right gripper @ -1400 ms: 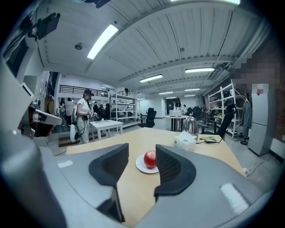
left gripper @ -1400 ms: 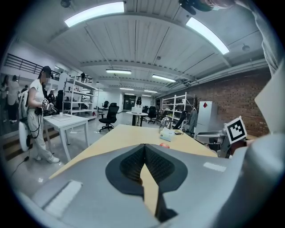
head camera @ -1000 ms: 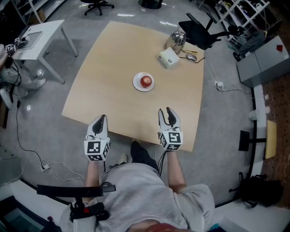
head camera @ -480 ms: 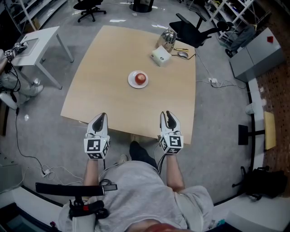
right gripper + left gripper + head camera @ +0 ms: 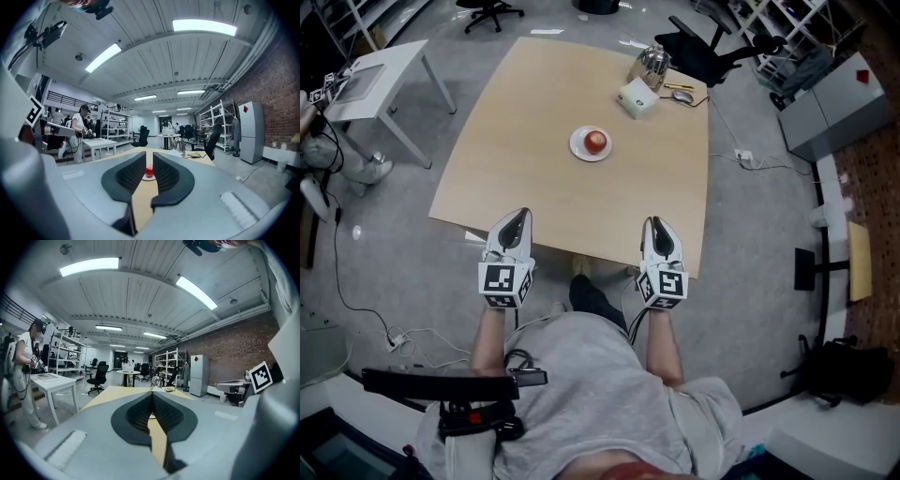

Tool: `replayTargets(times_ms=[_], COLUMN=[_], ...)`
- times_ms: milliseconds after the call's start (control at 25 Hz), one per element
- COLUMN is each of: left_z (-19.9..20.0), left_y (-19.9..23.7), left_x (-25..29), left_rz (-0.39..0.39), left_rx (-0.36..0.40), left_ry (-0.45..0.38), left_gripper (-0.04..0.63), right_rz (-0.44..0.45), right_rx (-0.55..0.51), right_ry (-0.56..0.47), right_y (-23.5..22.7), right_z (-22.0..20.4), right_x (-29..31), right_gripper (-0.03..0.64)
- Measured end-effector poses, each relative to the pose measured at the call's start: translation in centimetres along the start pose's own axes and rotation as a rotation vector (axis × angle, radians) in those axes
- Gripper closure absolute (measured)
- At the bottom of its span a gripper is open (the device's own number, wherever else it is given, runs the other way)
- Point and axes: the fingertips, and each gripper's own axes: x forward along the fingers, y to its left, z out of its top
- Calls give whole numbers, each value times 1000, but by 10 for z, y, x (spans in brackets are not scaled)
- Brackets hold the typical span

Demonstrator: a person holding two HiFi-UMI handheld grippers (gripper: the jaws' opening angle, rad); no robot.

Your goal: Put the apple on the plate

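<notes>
Overhead, apple (image 5: 596,142) rests on plate (image 5: 578,150); left tool (image 5: 517,219) barely glimpses it.

Lighting: I log bright, even light from long white ceiling light strips (image 5: 89,266), white glare on the glossy grey floor (image 5: 546,32), and a soft shadow under the pale wooden table (image 5: 581,94). Optics: both gripper views bulge fisheye-wise, corners vignetted black, nearest foreground blurred.

Red apple (image 5: 596,142), white plate (image 5: 576,146), pale tan table (image 5: 534,112), grey floor (image 5: 384,244), white box (image 5: 636,98), black chair (image 5: 705,49).
</notes>
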Motion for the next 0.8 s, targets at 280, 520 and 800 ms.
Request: replayTargets(times_ms=[280, 520, 800], left_z=[5, 5, 6], left_y=[-2, -3, 1], left_x=[-11, -17, -19], left_rz=[-7, -15, -15], left_rx=[11, 18, 18], left_ry=[-6, -12, -14], left_gripper=[577, 577, 577], right_rz=[-21, -31, -27], right_rx=[3, 22, 17], right_ry=[-5, 8, -2], right_y=[3, 6, 12], right_z=[6, 1, 4], right_x=[-17, -27, -24], right_gripper=[596, 611, 611])
